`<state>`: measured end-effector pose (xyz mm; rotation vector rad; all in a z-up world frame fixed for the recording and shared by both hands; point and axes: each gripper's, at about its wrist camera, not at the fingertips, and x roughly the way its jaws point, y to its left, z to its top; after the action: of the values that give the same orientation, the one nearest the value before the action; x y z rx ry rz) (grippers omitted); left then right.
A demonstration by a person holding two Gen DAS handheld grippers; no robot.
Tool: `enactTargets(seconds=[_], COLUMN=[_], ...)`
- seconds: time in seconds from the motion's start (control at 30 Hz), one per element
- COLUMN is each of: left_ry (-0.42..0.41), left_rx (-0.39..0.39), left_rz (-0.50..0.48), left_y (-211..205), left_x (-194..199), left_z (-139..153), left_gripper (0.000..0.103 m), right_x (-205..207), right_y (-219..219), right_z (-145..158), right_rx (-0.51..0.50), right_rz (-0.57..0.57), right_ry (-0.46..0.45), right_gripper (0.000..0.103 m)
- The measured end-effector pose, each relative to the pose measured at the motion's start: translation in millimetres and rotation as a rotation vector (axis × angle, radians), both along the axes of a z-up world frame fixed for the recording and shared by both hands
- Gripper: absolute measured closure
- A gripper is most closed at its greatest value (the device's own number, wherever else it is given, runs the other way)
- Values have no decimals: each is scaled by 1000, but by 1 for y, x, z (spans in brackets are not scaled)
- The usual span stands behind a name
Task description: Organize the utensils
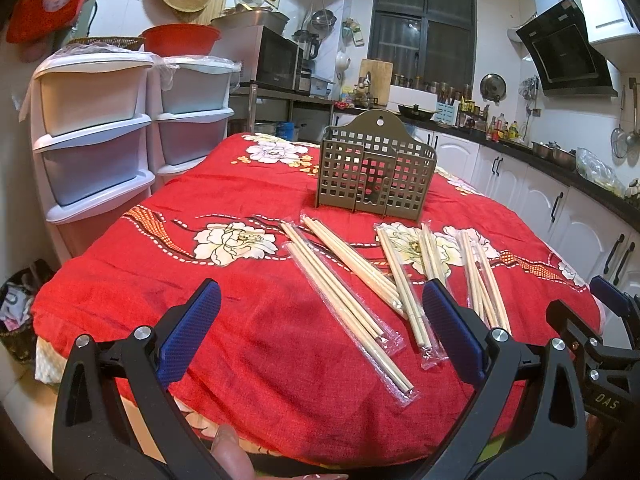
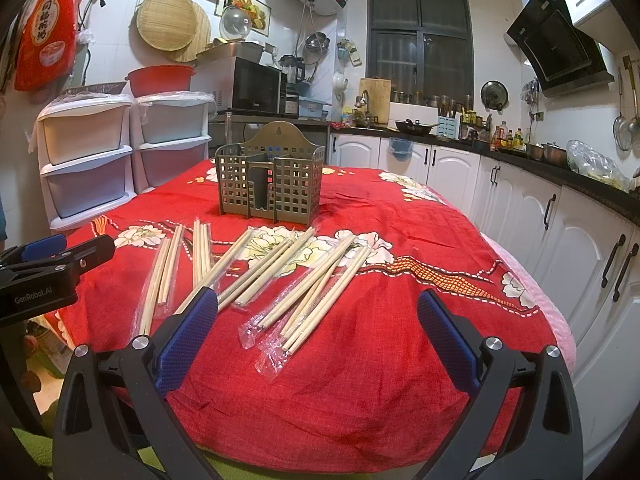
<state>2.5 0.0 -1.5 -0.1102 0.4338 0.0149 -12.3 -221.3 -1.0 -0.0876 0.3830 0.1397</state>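
Several pairs of wooden chopsticks (image 1: 352, 280) in clear plastic sleeves lie scattered on the red floral tablecloth (image 1: 200, 300); they also show in the right wrist view (image 2: 280, 276). Behind them stands an empty olive-green perforated utensil holder (image 1: 374, 178), seen in the right wrist view (image 2: 270, 186) too. My left gripper (image 1: 320, 300) is open and empty, near the table's front edge above the chopsticks. My right gripper (image 2: 318, 312) is open and empty, hovering over the right-hand chopsticks. Each gripper shows in the other's view: the right one (image 1: 612, 308), the left one (image 2: 60, 252).
White plastic drawer units (image 1: 96, 132) stand left of the table. White cabinets and a dark cluttered countertop (image 2: 560, 168) run along the right. A microwave (image 2: 256, 84) sits on a shelf behind the table. A basket (image 1: 16, 312) sits on the floor at left.
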Motion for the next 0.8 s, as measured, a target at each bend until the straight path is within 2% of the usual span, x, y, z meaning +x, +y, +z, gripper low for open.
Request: enactTargets(seconds=[0.57, 0.8], left_ry=[1, 33], left_rx=[-3, -22], left_rz=[1, 28], left_y=[1, 13], left_x=[0, 7], left_z=[0, 2], left_gripper=[10, 10], right_x=[0, 8], right_y=[0, 6], right_z=[-2, 4], right_rx=[1, -16], right_rz=[7, 39], right_ry=[-1, 8], right_gripper=[6, 6])
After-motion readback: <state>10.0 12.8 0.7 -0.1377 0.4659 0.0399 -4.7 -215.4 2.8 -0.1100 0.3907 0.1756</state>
